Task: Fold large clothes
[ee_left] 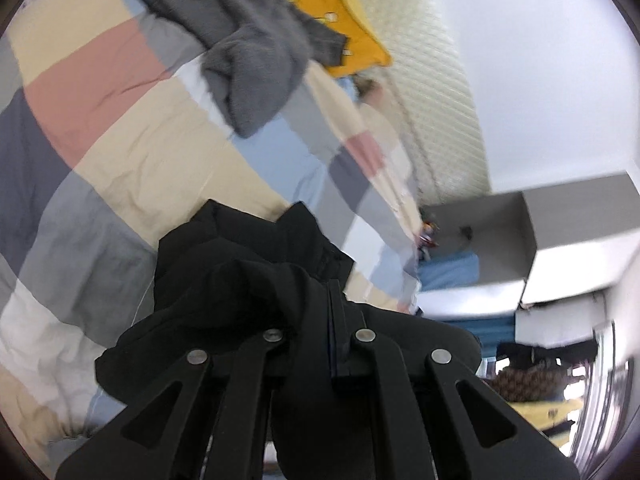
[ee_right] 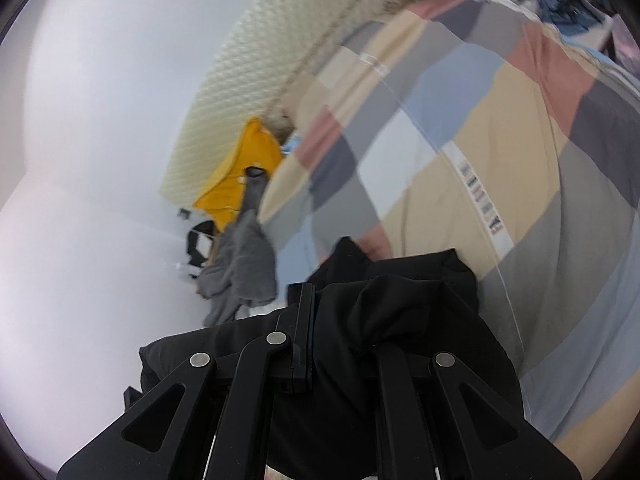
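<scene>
With both claws, left [ee_left: 334,300] and right [ee_right: 304,308], clamped on the black garment [ee_left: 248,264] above the bed [ee_left: 132,152], I reckon bunched fabric slips out.

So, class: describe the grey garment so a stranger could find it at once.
Start at the patchwork checked bedcover. Near its far edge, beside the cream headboard, lies a crumpled grey garment. It partly overlaps a yellow cloth and looks fuzzy, unlike the smooth black garment.

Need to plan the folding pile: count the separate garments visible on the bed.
3: black garment clamped by both grippers, near edge; grey garment crumpled farther back; yellow garment behind it by the headboard. More may be hidden.
</scene>
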`<state>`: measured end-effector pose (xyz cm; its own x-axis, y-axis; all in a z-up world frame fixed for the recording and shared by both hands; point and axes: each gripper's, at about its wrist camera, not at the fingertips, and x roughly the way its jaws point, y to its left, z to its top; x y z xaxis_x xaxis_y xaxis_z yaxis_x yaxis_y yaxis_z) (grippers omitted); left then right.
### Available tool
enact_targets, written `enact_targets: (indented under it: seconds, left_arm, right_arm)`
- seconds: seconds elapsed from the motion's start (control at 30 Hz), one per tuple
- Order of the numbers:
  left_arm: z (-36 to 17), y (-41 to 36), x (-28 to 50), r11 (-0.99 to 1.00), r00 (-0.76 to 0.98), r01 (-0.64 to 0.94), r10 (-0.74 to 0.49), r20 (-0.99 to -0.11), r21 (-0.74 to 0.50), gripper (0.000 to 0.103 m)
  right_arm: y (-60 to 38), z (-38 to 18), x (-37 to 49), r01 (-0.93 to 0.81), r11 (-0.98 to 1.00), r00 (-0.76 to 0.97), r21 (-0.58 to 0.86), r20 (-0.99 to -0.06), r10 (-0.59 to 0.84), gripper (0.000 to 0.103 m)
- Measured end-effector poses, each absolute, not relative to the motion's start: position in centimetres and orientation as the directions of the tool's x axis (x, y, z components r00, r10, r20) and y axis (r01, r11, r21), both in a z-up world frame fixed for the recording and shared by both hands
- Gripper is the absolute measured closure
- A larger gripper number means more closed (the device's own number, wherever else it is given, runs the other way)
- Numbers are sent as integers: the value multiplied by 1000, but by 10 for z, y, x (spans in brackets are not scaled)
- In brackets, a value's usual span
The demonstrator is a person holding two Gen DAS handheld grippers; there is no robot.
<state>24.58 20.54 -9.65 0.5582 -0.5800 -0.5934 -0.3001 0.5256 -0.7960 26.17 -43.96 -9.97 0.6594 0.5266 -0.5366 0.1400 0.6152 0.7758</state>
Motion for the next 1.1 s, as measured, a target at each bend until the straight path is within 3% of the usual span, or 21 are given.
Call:
enact_targets:
  seconds: [0.47, 0.7, 0.77, 0.8, 0.83, 0.87, 0.9, 0.97, 1.1]
  left_arm:
    - [-177, 173, 322, 685, 405, -414, -451, -795, -599, 93]
    - [-159, 165, 323, 722, 376, -419, -415, -829, -551, 91]
    - [-153, 165, 316, 733, 360, -419, -407, -839, -535, 86]
    - [-149, 165, 311, 738, 351, -416, -408, -843, -531, 83]
    - [-144, 165, 306, 739, 348, -406, -420, -838, -539, 74]
    - [-139, 164, 303, 737, 353, -394, -431, -830, -550, 59]
    - [-134, 163, 301, 736, 362, -383, -436, -824, -558, 51]
    - [-113, 163, 288, 740, 404, -365, -420, -813, -564, 30]
    - [-66, 152, 270, 778, 470, -261, -414, -779, -571, 28]
  right_arm:
    - [-435, -206, 325, 278, 594, 582, 755, -624, 521, 98]
    - [-441, -215, 321, 283, 537, 589, 795, -586, 557, 92]
    - [-442, -204, 314, 262, 542, 589, 799, -577, 565, 85]
    - [-442, -199, 310, 248, 540, 590, 804, -568, 574, 71]
    - [-443, -192, 304, 225, 542, 591, 810, -556, 585, 46]
    - [-443, -185, 300, 215, 550, 594, 807, -555, 582, 35]
    - [-446, -175, 290, 210, 569, 609, 795, -561, 560, 26]
    - [-454, -159, 274, 211, 590, 615, 779, -575, 540, 26]
    - [-460, -107, 244, 155, 677, 658, 719, -587, 472, 26]
